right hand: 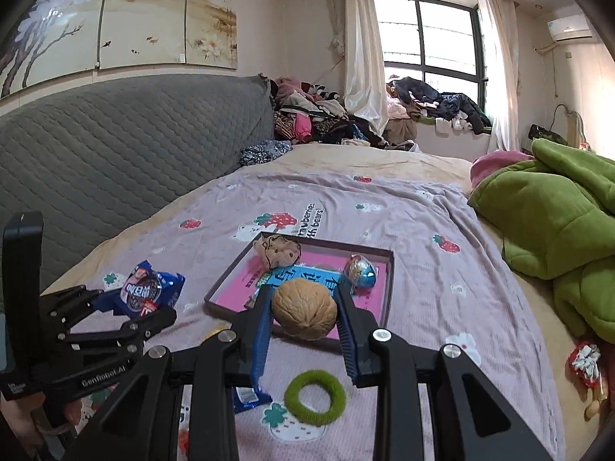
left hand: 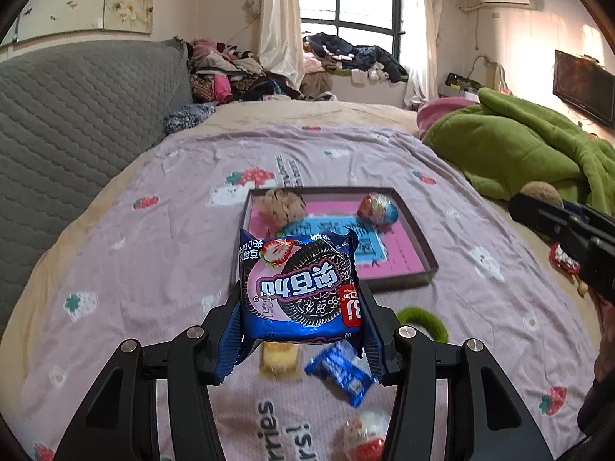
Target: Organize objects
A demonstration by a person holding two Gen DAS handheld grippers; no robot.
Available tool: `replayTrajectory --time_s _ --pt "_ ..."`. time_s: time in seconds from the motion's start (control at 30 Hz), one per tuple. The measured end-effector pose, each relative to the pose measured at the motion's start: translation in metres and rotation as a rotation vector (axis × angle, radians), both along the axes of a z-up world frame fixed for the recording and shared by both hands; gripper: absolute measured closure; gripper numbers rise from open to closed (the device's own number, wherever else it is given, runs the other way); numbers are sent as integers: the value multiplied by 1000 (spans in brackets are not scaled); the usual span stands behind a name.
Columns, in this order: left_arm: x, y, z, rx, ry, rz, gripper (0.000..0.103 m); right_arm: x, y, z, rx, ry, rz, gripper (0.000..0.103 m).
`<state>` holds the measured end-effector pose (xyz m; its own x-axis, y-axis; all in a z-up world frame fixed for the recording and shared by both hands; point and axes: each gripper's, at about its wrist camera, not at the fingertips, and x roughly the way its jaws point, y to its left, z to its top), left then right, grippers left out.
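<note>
My left gripper (left hand: 301, 288) is shut on a blue cookie packet (left hand: 300, 284) and holds it above the bed, just before the shallow box (left hand: 419, 246) with the pink floor. It also shows in the right wrist view (right hand: 150, 292). My right gripper (right hand: 305, 307) is shut on a walnut (right hand: 305, 309), held over the near edge of the box (right hand: 390, 280). The box holds a beige scrunchie (right hand: 278, 251) and a foil-wrapped egg (right hand: 359, 271).
On the pink strawberry blanket (right hand: 403, 207) lie a green hair ring (right hand: 315, 392), a small blue wrapper (left hand: 340, 372), a yellow packet (left hand: 280, 357) and another toy egg (left hand: 365, 436). A green duvet (right hand: 557, 211) is at right; a red item (right hand: 586, 359) is near it. A grey headboard (left hand: 77, 115) is at left.
</note>
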<state>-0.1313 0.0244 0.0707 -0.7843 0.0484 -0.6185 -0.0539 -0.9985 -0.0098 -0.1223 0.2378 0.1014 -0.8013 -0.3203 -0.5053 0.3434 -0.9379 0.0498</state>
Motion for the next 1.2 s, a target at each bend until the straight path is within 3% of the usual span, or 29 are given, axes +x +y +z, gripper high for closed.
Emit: replayTrajectory --time_s 0.6,1.2 --pt "-50 -3 7 -15 33 -9 48 -40 9 12 -60 64 -27 71" --pt "-121 3 6 -18 100 -34 48 -77 6 -10 -39 117 -31 71"
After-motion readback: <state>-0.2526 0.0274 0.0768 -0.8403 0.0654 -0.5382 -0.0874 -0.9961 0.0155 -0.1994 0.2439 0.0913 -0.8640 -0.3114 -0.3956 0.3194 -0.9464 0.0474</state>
